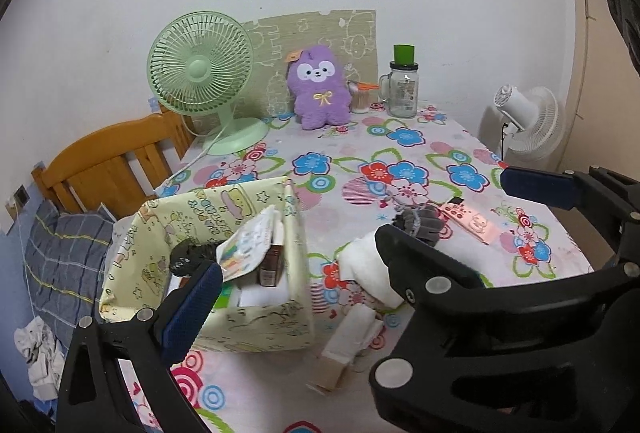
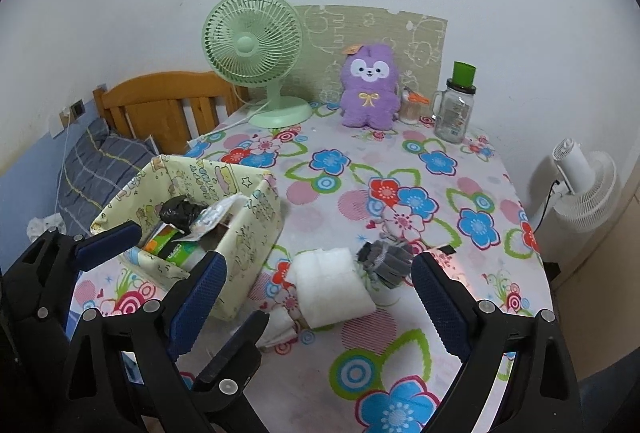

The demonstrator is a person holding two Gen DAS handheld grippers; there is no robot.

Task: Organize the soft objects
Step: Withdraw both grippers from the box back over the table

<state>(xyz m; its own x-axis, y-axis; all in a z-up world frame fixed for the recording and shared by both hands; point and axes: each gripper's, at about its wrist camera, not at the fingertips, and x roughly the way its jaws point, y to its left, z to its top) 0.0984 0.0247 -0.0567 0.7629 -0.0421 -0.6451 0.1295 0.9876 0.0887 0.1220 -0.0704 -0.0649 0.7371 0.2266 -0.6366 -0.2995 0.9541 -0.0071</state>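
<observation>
Both grippers hang wide open and empty low in frame, the right gripper [image 2: 320, 297] framing a white folded cloth [image 2: 332, 285] and grey sock [image 2: 386, 261] left on the table, the cloth bin [image 2: 256, 217] left of them part-filled, purple plush [image 2: 370, 87] far back

The tablecloth [image 2: 400, 313] is printed with blue, red and pink flowers, green loops and striped pink circles on white. The fabric box [image 2: 256, 221] is pale yellow with cartoon drawings and stars. A purple plush toy [image 2: 370, 89] with a white face and yellow bow is seen at twelve o'clock, a mint green fan [image 2: 252, 45] at eleven. The folded towel [image 2: 332, 281] is white, the glove [image 2: 386, 261] grey. The pads of both grippers are dark blue, the frames black.
</observation>
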